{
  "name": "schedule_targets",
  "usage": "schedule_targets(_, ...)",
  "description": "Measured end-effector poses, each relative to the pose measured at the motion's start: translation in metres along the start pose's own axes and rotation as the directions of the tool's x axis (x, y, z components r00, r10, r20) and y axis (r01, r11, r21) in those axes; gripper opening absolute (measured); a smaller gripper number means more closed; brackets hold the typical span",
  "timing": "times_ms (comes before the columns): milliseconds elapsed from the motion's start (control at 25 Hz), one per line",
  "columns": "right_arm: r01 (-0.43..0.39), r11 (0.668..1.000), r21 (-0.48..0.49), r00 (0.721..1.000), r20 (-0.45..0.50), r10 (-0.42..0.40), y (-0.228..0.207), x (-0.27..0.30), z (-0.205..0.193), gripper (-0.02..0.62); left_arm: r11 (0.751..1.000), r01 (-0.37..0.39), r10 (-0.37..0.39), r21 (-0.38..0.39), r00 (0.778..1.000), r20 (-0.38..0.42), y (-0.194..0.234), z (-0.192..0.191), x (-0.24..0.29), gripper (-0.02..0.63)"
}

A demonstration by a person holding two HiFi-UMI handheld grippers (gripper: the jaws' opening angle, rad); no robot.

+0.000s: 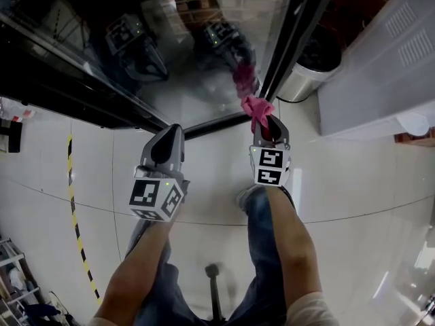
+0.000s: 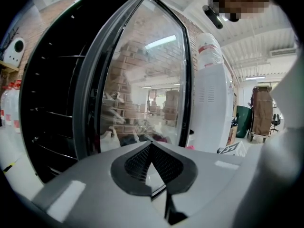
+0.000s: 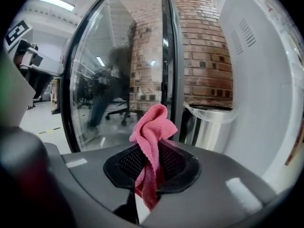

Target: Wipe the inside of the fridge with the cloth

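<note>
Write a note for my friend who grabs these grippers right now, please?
Left hand-held gripper: shut, holding nothing.
Right hand-held gripper: shut on the pink cloth, up near the edge of the glass door.
Fridge: door open, dark wire shelves showing on the left.
Done: cloth in grip, door open.
Left: reach inside and wipe.

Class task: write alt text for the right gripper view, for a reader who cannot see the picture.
The right gripper has its jaws shut on a crumpled pink cloth, which sticks up between them. Just beyond stands a black-framed glass door, with a brick wall and a lined metal bin to its right.
</note>
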State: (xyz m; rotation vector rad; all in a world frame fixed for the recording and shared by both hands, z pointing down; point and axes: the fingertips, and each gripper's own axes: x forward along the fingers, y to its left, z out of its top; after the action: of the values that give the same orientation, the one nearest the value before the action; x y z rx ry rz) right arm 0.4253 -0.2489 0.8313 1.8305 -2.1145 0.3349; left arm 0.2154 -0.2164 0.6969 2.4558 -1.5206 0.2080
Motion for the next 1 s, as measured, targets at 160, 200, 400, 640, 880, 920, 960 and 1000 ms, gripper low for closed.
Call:
schedule_targets(160,-0.008,1.000,-0.027,1.000,0.001,0.008,-0.001,-0.011,0.015,0.071,0.999,0.037,-0.036,0.012,0.999,-0.016,-0.008,0.002,-0.004,0.003)
schedule_targets(200,-0.015,0.999,-0.032,1.000,-0.001,0.015,0.001,-0.016,0.019,0.071,0.999,0.043,-0.043,0.012,0.999,-0.018,-0.009,0.005,-0.007,0.003)
schedule_targets(400,-0.039,0.999,-0.039,0.999,0.003,0.039,0.012,-0.057,0.055,0.071,0.991,0.118,-0.119,-0.057,0.993,-0.011,-0.020,0.034,-0.038,0.003)
schedule_targets(640,-0.084,0.994,-0.064,0.994,0.062,0.088,0.053,-0.119,0.117,0.071,0.980,0.180,-0.180,-0.082,0.984,0.016,-0.023,0.084,-0.094,0.003)
schedule_targets(880,-0.114,0.989,-0.094,0.982,0.143,0.127,0.108,-0.188,0.195,0.071,0.971,0.215,-0.207,-0.101,0.974,0.087,-0.025,0.142,-0.153,0.003)
schedule_targets(920,-0.125,0.987,-0.099,0.978,0.154,0.139,0.119,-0.199,0.207,0.071,0.972,0.211,-0.202,-0.101,0.975,0.097,-0.025,0.151,-0.164,0.003)
schedule_targets(960,-0.136,0.985,-0.104,0.974,0.165,0.152,0.129,-0.210,0.220,0.071,0.973,0.205,-0.195,-0.101,0.975,0.106,-0.024,0.160,-0.173,0.003)
schedule_targets(1000,-0.148,0.983,-0.111,0.970,0.178,0.166,0.140,-0.222,0.232,0.071,0.975,0.198,-0.187,-0.101,0.976,0.115,-0.024,0.168,-0.183,0.003)
